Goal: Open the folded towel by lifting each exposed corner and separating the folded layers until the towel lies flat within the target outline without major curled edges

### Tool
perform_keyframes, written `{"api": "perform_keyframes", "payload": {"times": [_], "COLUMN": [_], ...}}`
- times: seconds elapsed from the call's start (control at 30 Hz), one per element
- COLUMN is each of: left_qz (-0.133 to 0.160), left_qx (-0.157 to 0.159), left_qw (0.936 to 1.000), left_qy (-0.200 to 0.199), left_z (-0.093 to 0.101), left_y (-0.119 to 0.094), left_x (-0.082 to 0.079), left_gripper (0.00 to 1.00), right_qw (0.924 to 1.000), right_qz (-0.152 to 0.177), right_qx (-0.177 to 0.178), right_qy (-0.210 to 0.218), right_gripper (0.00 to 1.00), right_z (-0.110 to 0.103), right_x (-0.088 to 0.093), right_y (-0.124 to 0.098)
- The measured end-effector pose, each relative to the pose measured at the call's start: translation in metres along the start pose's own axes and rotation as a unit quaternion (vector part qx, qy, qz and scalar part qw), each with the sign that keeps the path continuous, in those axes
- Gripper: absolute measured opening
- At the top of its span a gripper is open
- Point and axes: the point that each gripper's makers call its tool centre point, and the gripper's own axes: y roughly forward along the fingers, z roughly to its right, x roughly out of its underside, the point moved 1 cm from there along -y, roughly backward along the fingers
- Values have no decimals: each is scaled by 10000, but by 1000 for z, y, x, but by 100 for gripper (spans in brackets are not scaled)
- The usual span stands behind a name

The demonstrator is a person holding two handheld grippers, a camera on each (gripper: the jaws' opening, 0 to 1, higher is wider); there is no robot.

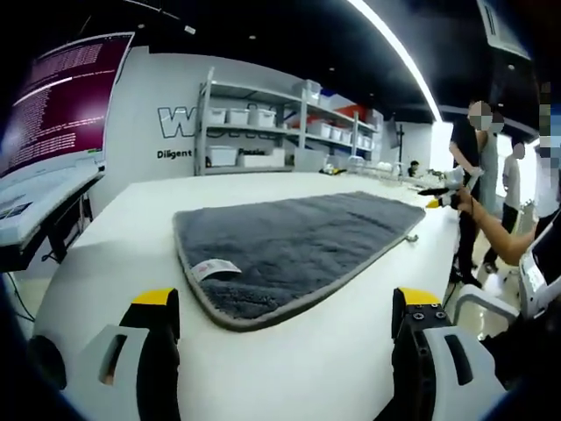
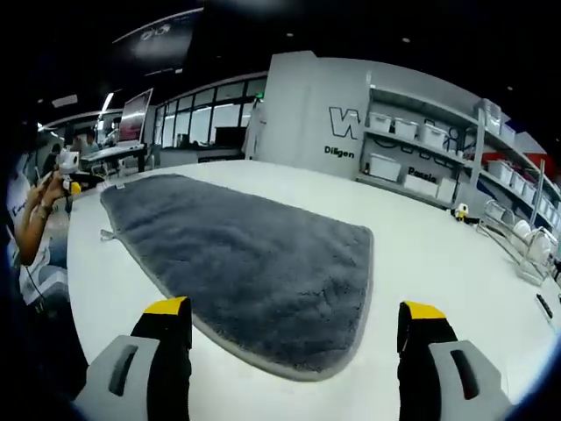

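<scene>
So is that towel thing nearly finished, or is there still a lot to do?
It looks nearly finished. Done: the grey towel lies spread in one flat layer on the white table, its white label showing near one corner. In hand: nothing; the left gripper and right gripper are both open, short of the towel. Left: perhaps smoothing edges. I see no target outline to check against.

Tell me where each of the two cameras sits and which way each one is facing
Left gripper view: rides the left gripper, open fingers at bottom, facing the gray towel's label end; shelves behind.
Right gripper view: rides the right gripper, open fingers at bottom, facing the towel lengthwise; a hand at left.
Shared: towel, white table, shelves.
</scene>
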Motion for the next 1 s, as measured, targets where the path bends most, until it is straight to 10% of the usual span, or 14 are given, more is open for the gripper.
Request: {"api": "perform_keyframes", "payload": {"times": [1.0], "left_qz": [-173], "left_qx": [-86], "left_qw": [9998], "left_qy": [90], "left_z": [5], "left_y": [-15], "left_x": [11], "left_gripper": [99], "right_qw": [9998], "right_qz": [120], "right_qx": [-82], "right_qy": [-169], "right_gripper": [99], "right_z": [-30], "right_x": [3], "right_y": [-39]}}
